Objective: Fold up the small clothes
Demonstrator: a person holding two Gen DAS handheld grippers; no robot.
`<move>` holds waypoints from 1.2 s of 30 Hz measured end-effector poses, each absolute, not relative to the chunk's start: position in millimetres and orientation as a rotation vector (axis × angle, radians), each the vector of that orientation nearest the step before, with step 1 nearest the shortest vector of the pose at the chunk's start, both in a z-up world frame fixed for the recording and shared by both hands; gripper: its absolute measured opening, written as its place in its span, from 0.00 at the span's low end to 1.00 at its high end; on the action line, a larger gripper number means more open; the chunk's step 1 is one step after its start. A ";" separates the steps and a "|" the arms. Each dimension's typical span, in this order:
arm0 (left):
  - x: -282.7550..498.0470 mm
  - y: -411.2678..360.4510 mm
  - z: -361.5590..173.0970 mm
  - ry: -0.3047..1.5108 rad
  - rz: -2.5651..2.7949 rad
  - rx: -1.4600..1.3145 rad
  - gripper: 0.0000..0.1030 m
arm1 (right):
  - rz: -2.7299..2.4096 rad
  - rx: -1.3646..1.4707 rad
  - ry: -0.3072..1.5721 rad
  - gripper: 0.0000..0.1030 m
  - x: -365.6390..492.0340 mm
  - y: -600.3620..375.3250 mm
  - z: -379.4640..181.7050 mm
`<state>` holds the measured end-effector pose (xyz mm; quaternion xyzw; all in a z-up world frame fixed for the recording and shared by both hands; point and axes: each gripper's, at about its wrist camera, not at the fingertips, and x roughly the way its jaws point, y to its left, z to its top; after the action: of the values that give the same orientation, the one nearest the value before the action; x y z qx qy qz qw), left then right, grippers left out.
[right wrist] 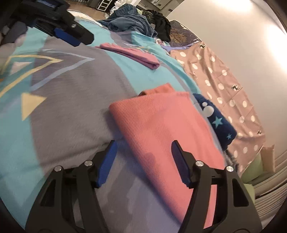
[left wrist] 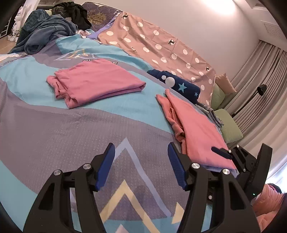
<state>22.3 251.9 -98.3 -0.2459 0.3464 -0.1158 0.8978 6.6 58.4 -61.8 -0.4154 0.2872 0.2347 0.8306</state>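
A folded pink garment point(left wrist: 96, 82) point(right wrist: 132, 53) lies flat on the patterned bedspread point(left wrist: 53, 125) point(right wrist: 68, 114). A folded salmon ribbed garment point(left wrist: 193, 130) point(right wrist: 161, 125) lies nearer, at the bed's right side. Beside it sits a folded navy garment with stars point(left wrist: 184, 86) point(right wrist: 218, 121). My left gripper point(left wrist: 141, 161) point(right wrist: 68, 34) hovers open over bare bedspread, left of the salmon piece, with nothing between its fingers. My right gripper point(right wrist: 143, 157) point(left wrist: 247, 157) stands open just above the near end of the salmon garment, which lies flat beneath it; the pads do not pinch it.
A brown polka-dot sheet point(left wrist: 157, 44) point(right wrist: 224, 86) covers the bed's far right side. A heap of blue blanket point(left wrist: 41, 30) point(right wrist: 129, 21) and dark clothes point(left wrist: 75, 12) sits at the far end. Green pillows point(left wrist: 227, 125), curtains point(left wrist: 260, 71) and a black lamp point(left wrist: 258, 93) stand past the right edge.
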 end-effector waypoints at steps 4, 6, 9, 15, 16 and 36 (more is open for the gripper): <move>29.1 251.6 -100.6 0.713 -0.278 -0.511 0.60 | 0.493 -0.903 0.577 0.57 14.4 77.9 -68.1; 31.6 251.4 -102.2 0.710 -0.300 -0.518 0.60 | 0.495 -0.924 0.551 0.55 16.2 85.4 -71.3; 38.4 251.5 -106.5 0.713 -0.335 -0.541 0.60 | 0.500 -0.950 0.506 0.42 14.0 92.5 -75.2; 66.5 242.2 -102.4 0.731 -0.408 -0.542 0.60 | 0.489 -1.055 0.403 0.24 -0.2 102.3 -82.1; 71.2 240.1 -100.9 0.734 -0.412 -0.536 0.60 | 0.494 -1.051 0.406 0.25 -1.4 100.9 -80.0; 201.7 173.7 -123.4 0.924 -0.690 -0.593 0.61 | 0.530 -0.779 0.586 0.05 37.5 86.5 -50.0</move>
<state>201.7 173.7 -123.4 -0.2761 0.4305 -0.3212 0.7970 37.5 86.5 -50.0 -0.3698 0.2781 0.2515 0.8501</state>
